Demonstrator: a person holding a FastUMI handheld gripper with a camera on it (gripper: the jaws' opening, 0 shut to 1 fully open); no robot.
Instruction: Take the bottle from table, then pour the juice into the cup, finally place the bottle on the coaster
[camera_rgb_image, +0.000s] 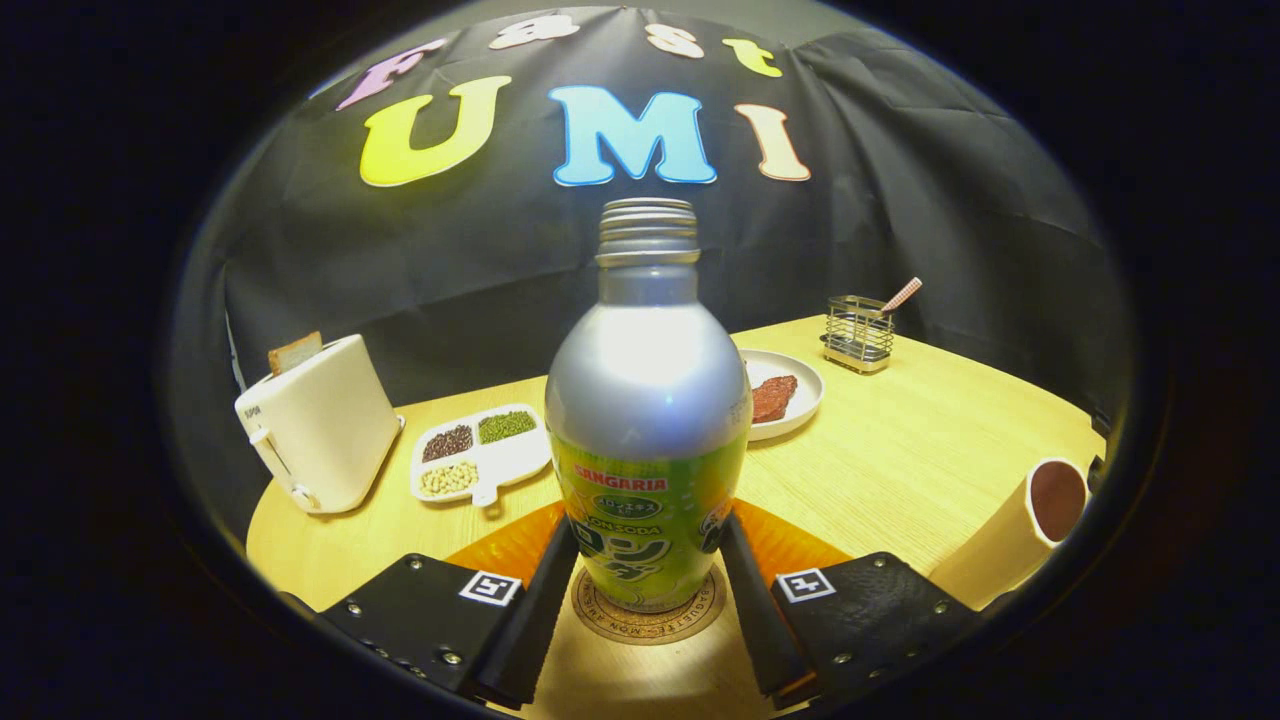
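An uncapped silver bottle with a green label stands upright on a round cork coaster. My gripper holds it low down, one finger pressed against each side of the label. The coaster lies on an orange mat on the wooden table. A cream cup with a dark inside stands to the right of my fingers, apart from the bottle.
Beyond the bottle on the left stand a white toaster with a slice of bread and a divided dish of beans. A plate with a piece of meat and a wire holder sit beyond on the right.
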